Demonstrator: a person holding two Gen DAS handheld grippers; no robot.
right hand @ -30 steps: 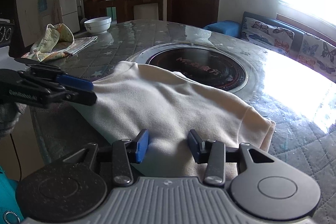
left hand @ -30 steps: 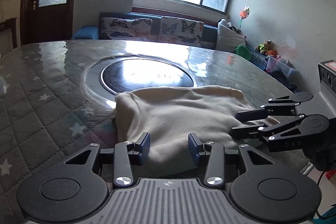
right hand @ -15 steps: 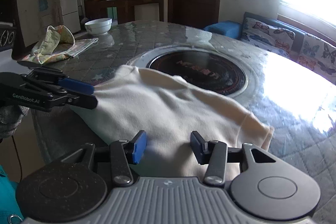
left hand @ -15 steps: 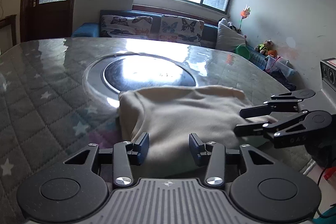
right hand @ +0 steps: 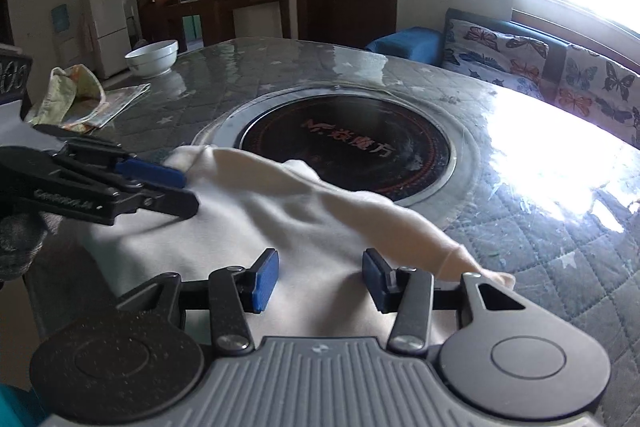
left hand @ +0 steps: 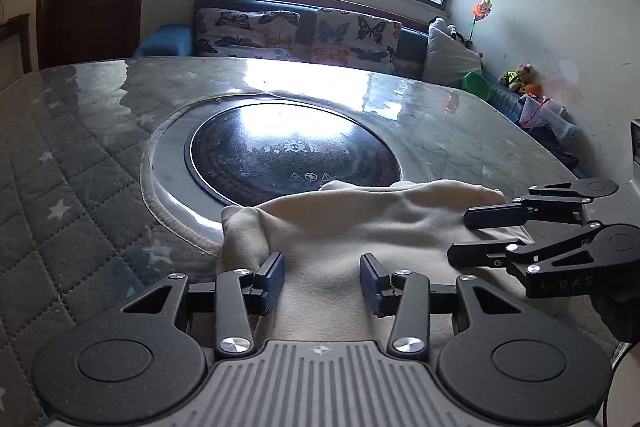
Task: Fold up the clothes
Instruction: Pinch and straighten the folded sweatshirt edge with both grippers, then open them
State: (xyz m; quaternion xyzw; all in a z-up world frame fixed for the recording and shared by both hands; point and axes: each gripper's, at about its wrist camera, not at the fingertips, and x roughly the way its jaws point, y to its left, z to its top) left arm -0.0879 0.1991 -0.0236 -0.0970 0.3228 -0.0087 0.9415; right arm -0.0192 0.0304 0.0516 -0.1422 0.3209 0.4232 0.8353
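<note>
A cream garment (left hand: 360, 227) lies folded at the near edge of the quilted table, in front of the round black cooktop (left hand: 292, 151). It also shows in the right wrist view (right hand: 260, 223). My left gripper (left hand: 322, 281) is open, its blue pads just above the garment's near left part. My right gripper (right hand: 320, 281) is open over the garment's near right part. Each gripper shows in the other's view: the right gripper (left hand: 476, 237) at the garment's right end, the left gripper (right hand: 176, 191) at its left end. Neither holds cloth.
A white bowl (right hand: 152, 59) and a crumpled patterned cloth (right hand: 76, 99) sit at the table's far left. A sofa with butterfly cushions (left hand: 296, 31) stands behind the table under the window. The table's near edge (right hand: 60, 291) drops off just below the garment.
Both grippers have drawn back toward the near edge and lifted slightly. The garment now looks flatter and lies closer to the edge, uncovering more of the cooktop.
</note>
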